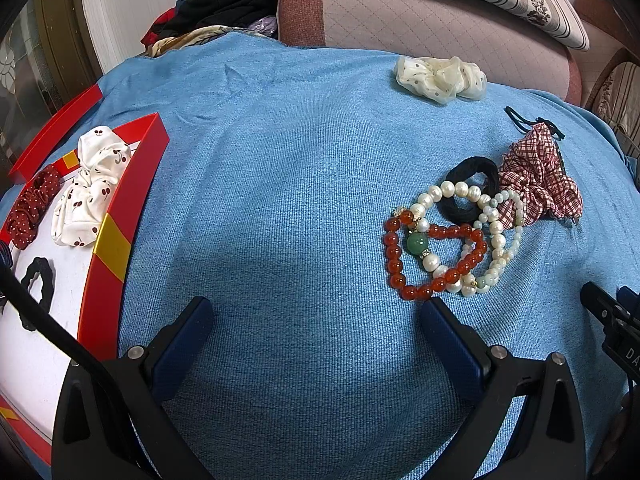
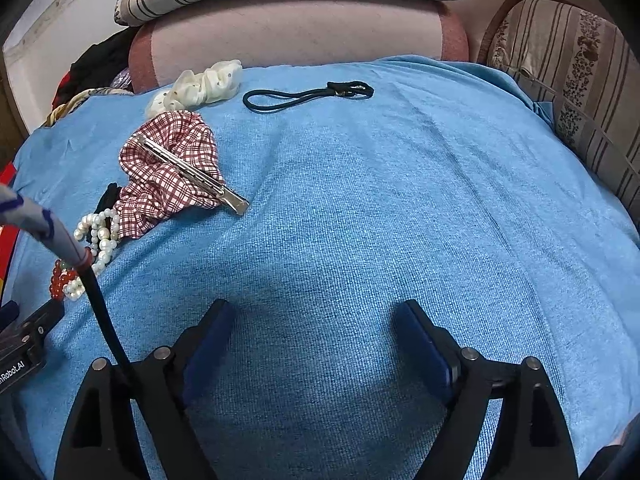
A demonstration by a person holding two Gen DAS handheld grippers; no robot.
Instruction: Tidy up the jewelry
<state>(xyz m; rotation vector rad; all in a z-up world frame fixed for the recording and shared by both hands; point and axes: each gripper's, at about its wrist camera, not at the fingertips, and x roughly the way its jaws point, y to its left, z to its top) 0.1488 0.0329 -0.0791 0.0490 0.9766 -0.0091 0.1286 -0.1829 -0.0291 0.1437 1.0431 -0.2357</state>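
On the blue cloth a red bead bracelet [image 1: 400, 264], a pearl bracelet with a green bead [image 1: 430, 248], a pale bead bracelet [image 1: 502, 240] and a black hair tie [image 1: 472, 190] lie tangled, beside a red plaid bow clip [image 1: 536, 178]. My left gripper [image 1: 316, 316] is open and empty, its right finger just below the red beads. My right gripper [image 2: 316, 320] is open and empty over bare cloth. The plaid bow [image 2: 168, 176] with its metal clip [image 2: 192, 172] lies to its upper left, the pearls [image 2: 98, 236] below that.
A red-rimmed white tray [image 1: 120, 216] at left holds a cherry-print bow [image 1: 88, 192], a red dotted scrunchie [image 1: 30, 208] and a black scrunchie [image 1: 38, 284]. A cream scrunchie [image 1: 440, 76] and thin black elastic [image 2: 308, 94] lie at the back. A sofa [image 1: 420, 20] stands behind.
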